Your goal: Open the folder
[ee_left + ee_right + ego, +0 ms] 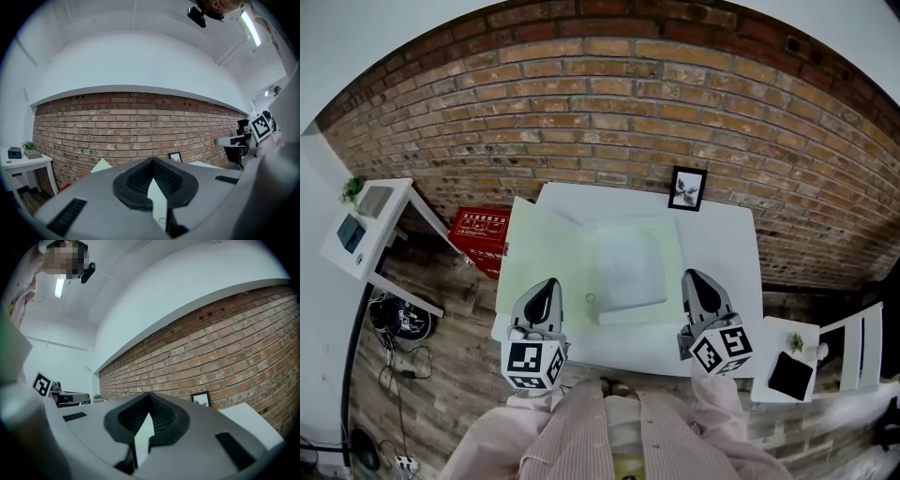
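Observation:
A pale green folder lies spread open on the white table, its left cover reaching past the table's left edge. A clear sheet rests on its right half. My left gripper is over the folder's near left part, pointing level at the wall, jaws shut and empty. My right gripper is just off the folder's right edge, its jaws also meeting at the tip with nothing in them. In the left gripper view the gripper shows a folder corner beyond it. The right gripper faces the brick wall.
A framed picture leans on the brick wall at the table's back. A red crate sits on the floor to the left, beside a white side table. Another small white table stands at the right. A small ring lies on the folder.

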